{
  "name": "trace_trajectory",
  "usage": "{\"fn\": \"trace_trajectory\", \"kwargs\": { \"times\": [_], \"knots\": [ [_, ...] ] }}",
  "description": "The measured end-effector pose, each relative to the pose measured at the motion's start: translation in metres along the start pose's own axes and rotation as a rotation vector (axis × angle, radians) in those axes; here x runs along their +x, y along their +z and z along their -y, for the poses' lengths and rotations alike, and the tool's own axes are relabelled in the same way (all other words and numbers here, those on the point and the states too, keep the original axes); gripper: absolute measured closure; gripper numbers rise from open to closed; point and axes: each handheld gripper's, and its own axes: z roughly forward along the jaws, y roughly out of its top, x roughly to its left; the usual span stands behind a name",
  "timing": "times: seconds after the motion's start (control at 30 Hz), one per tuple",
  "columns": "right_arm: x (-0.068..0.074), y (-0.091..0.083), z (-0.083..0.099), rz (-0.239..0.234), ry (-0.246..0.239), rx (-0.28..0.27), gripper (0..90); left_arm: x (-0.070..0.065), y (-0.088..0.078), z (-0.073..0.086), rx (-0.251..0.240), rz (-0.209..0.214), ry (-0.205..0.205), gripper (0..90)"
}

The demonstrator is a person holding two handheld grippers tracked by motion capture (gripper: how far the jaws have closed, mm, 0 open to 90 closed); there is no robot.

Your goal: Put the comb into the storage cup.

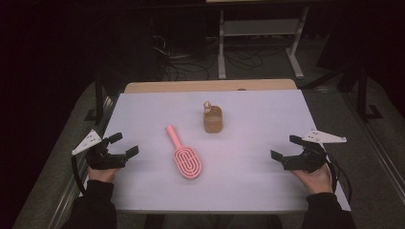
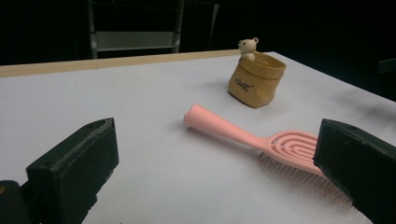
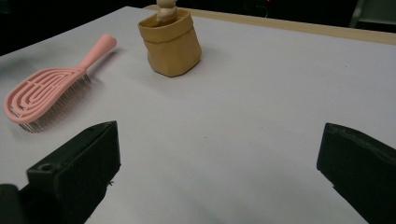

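A pink hairbrush (image 1: 184, 153) lies bristles down near the middle of the white table (image 1: 258, 119), handle pointing away. Behind it stands a small tan bag (image 1: 213, 119) with a little toy bear (image 1: 207, 105) peeking out. My left gripper (image 1: 123, 145) rests at the table's left edge, open with nothing between its jaws; its own view has the hairbrush (image 2: 261, 140), the tan bag (image 2: 257, 79) and the bear (image 2: 248, 46) ahead. My right gripper (image 1: 284, 147) sits at the right side, open and holding nothing, with the hairbrush (image 3: 46, 88) and the bag (image 3: 172, 42) in its view.
A wooden strip (image 1: 210, 86) runs along the table's far edge. Beyond it, on the dark floor, are cables and a white metal frame (image 1: 258, 43). Dark stands flank the table at left and right.
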Motion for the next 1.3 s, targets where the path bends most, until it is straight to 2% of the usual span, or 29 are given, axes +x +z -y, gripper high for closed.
{"fn": "trace_trajectory", "kwargs": {
  "times": [0.57, 0.93, 1.3],
  "knots": [
    [0.005, 0.001, -0.001, -0.009, -0.015, 0.006, 0.0, -0.002, -0.001, 0.0, -0.001, 0.017, -0.006, 0.0],
    [0.003, -0.002, 0.0, -0.004, -0.002, -0.003, 0.0, -0.002, 0.002, -0.003, 0.045, 0.005, -0.002, 0.0],
    [0.0, -0.004, 0.001, 0.012, 0.008, -0.006, 0.0, -0.006, 0.009, -0.018, 0.096, 0.022, 0.058, 0.0]
  ]
}}
